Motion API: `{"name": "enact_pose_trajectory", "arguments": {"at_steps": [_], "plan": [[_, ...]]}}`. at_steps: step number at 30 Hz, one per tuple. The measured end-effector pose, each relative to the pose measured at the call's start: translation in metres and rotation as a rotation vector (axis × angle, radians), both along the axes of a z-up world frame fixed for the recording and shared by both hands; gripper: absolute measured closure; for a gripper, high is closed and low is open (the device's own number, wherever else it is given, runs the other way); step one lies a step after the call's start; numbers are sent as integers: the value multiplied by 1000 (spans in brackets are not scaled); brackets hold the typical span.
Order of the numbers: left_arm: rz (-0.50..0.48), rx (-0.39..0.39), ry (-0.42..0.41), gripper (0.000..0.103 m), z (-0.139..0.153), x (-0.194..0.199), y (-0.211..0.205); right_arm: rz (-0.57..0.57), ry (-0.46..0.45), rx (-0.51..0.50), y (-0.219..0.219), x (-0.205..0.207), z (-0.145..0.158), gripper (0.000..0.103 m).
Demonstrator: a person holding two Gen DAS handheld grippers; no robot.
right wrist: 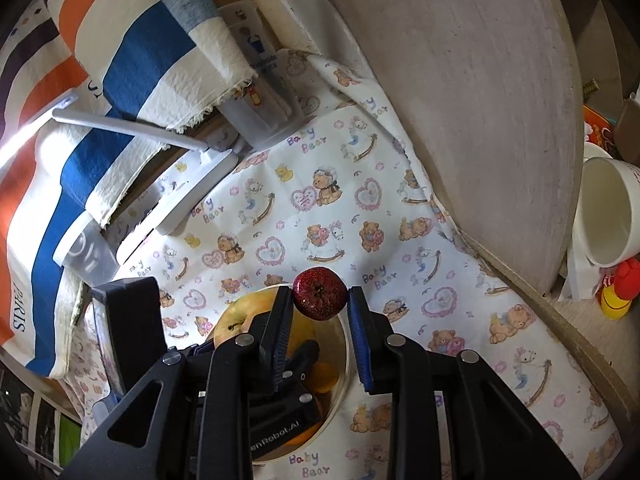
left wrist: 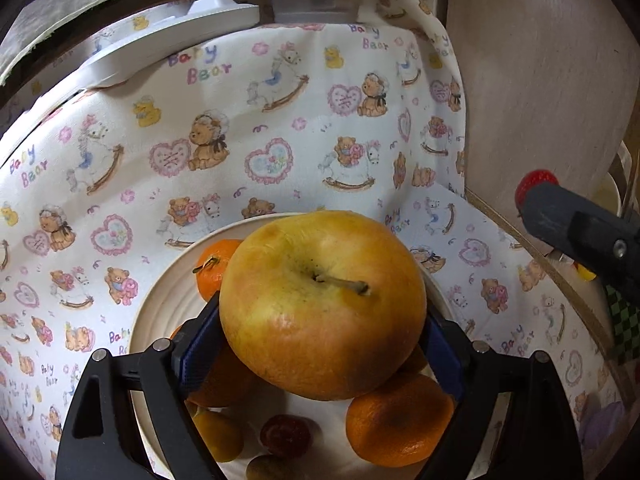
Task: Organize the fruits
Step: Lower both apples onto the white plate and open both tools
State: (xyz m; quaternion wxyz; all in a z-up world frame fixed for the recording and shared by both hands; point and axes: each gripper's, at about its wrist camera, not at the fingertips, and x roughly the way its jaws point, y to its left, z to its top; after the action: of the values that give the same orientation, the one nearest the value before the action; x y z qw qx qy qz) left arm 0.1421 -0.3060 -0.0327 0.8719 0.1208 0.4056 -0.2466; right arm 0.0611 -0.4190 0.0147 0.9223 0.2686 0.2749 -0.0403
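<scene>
With oranges (left wrist: 400, 420) already on the plate (left wrist: 160, 312), the left gripper (left wrist: 320, 344) clamps the apple (left wrist: 320, 304) above it, while the right gripper (right wrist: 320, 312) at 3 o'clock pinches a small red fruit (right wrist: 319, 293) awaiting placement.

Your left wrist camera looks steeply down along its fingers, very near the yellow apple (left wrist: 322, 304) that fills the lower centre over the plate (left wrist: 160, 312). Your right wrist camera sits higher and farther back, tilted down across the printed cloth (right wrist: 320, 208). Both views share that cloth, plate, apple and the white lamp base (left wrist: 168, 36).
</scene>
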Motion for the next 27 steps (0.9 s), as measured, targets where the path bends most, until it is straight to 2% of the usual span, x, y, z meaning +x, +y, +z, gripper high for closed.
{"name": "enact_pose_trajectory", "arguments": {"at_steps": [4, 9, 13, 19, 23, 27], "plan": [[1, -30, 26, 15, 1, 3, 6, 2, -7, 6, -1, -1, 0, 74], [7, -18, 21, 14, 5, 1, 8, -2, -18, 10, -3, -3, 1, 74], [12, -65, -58, 6, 26, -5, 17, -14, -35, 48, -12, -8, 3, 74], [16, -86, -117, 6, 47, -13, 34, -8, -55, 65, -13, -11, 6, 74], [31, -125, -143, 6, 50, -27, 68, 30, -68, 41, 0, -12, 10, 74], [79, -138, -214, 6, 54, -51, 108, 103, -68, -2, 22, -12, 12, 74]]}}
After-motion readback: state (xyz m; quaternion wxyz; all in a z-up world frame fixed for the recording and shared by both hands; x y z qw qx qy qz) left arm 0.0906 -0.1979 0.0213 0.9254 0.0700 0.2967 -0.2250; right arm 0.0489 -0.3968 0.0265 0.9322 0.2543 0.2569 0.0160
